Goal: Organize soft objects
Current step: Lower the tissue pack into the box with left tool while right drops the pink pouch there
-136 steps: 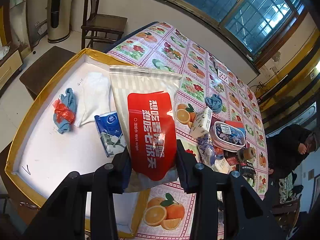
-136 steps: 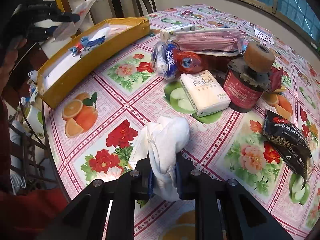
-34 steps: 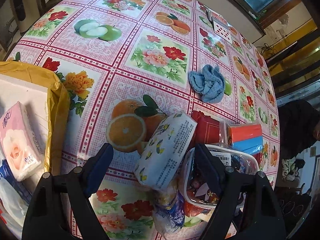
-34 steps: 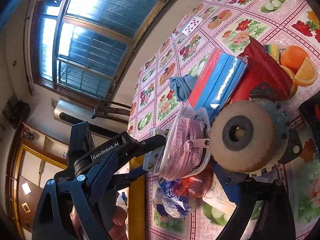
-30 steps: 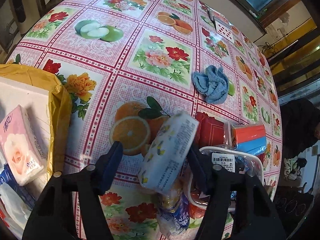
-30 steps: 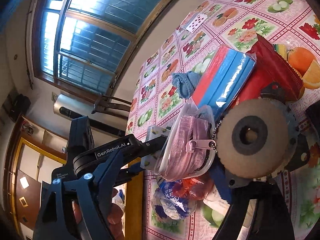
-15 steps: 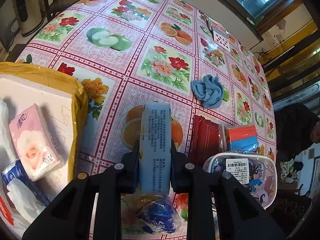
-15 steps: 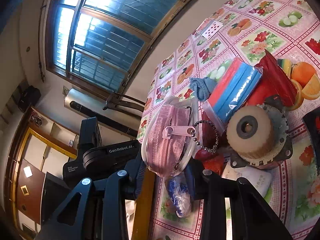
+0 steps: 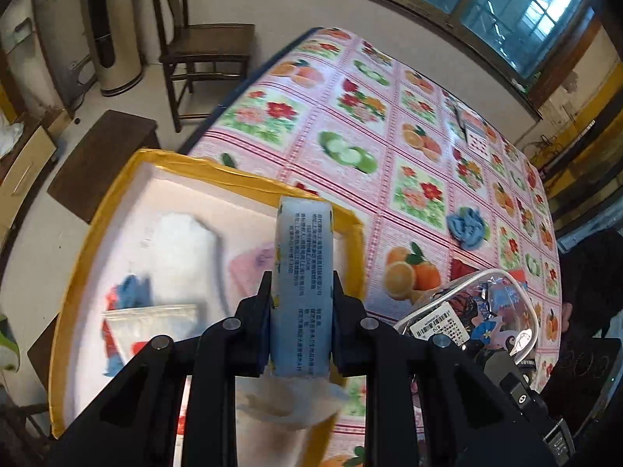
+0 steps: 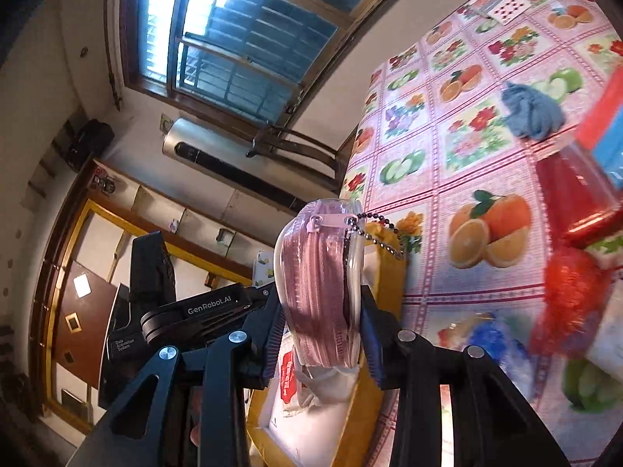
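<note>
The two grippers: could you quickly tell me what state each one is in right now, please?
Left gripper: shut on the tissue pack.
Right gripper: shut on the clear zip pouch.

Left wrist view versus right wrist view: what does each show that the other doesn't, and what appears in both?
Only the left wrist view shows the left claw shut on a pale blue tissue pack, and the box floor with a white cloth and a pink pack.

Only the right wrist view shows the right claw shut on the pouch along its pink zipper edge, plus a red mesh bundle.

Both show the yellow-rimmed box, the clear pouch, the blue cloth and the floral tablecloth.
</note>
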### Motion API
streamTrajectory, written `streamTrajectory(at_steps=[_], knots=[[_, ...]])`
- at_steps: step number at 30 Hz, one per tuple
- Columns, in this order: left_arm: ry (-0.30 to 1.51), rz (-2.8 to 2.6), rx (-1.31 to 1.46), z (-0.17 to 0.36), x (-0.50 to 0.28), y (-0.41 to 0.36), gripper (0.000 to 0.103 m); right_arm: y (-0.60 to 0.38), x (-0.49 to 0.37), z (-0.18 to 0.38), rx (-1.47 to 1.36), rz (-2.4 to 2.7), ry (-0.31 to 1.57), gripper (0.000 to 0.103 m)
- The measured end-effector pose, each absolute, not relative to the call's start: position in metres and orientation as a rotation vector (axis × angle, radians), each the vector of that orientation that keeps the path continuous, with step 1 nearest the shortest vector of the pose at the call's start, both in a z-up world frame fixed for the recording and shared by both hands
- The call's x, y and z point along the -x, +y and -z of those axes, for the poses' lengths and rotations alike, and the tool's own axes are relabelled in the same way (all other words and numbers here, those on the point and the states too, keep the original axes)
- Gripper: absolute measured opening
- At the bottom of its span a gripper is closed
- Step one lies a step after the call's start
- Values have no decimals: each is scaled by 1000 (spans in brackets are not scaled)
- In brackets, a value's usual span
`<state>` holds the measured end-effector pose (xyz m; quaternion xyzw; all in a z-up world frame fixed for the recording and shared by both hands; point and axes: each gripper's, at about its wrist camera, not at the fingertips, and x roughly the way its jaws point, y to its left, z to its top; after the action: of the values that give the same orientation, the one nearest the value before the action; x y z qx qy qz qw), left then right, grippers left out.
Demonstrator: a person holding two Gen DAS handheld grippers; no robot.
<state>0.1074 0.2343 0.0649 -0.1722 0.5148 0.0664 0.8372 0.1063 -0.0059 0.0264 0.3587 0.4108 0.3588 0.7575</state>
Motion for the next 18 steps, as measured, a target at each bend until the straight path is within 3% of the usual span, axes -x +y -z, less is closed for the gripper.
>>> streamTrajectory(at_steps=[8,11,13,14,16,18], knots=[[1098,-240,418,-46,-92,292,21,85,-127,-10,-716,-912,1045,40],[1104,-241,405,-40,-94,294,21,100,-134,3,-625,-862,1145,88],[1097,-251,380,-38,-94,293,24,102,-131,3,-579,-848,1138,88],[1089,-260,365,-38,-94,292,26,100,-127,-2,-546,-831,1113,88],[1077,-275,360,-38,-93,292,50,96,-115,-17,-473,-782,1035,89],[1062,-270,384,-39,-90,294,57,90,-107,-28,-450,-783,997,89]])
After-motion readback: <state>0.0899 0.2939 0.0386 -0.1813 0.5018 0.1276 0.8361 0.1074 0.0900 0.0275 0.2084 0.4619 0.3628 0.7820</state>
